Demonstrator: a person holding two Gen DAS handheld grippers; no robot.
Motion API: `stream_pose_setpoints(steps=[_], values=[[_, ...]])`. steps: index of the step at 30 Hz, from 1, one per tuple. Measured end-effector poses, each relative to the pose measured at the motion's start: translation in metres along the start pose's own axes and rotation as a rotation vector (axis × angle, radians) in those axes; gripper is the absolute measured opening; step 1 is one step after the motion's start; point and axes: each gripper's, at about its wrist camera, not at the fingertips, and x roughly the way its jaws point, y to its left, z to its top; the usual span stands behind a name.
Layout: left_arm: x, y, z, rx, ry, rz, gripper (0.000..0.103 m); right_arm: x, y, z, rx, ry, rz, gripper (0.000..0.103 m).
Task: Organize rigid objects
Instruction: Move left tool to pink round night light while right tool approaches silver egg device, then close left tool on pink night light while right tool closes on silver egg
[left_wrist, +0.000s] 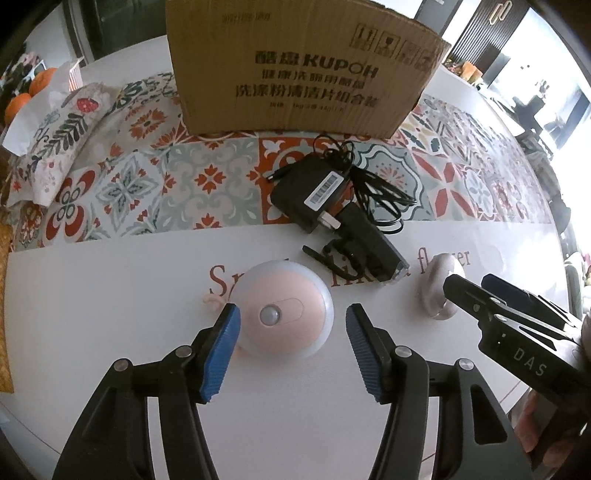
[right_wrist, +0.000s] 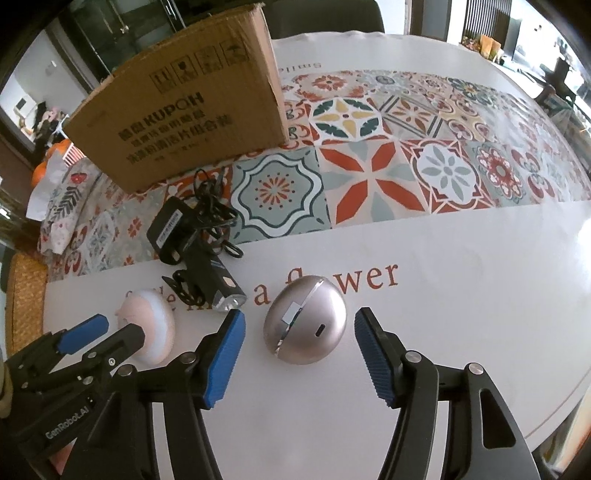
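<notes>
One cardboard box (left_wrist: 295, 70), two domed gadgets (left_wrist: 284, 319), one charger (left_wrist: 314, 188)

Pink-white dome light (left_wrist: 282, 319): round, sensor window on top, flat on white bench strip. Silver egg-shaped case (right_wrist: 306, 320): seam and small port showing, lying right of dome. Black torch (right_wrist: 214, 282) with clip between them, behind. Black adapter (left_wrist: 308, 192) with tangled cord beside cardboard box (left_wrist: 295, 66).

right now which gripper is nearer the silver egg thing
Right. The right gripper has its open jaws either side of the silver egg; the left gripper is off to its left, around the pink dome light.
</notes>
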Motion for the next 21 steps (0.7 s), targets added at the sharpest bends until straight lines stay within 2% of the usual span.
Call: stream_pose_setpoints(steps=[21], values=[[0.026, 0.004, 0.001, -0.020, 0.031, 0.036, 0.070, 0.033, -0.003, -0.001, 0.002, 0.063, -0.001, 0.063]])
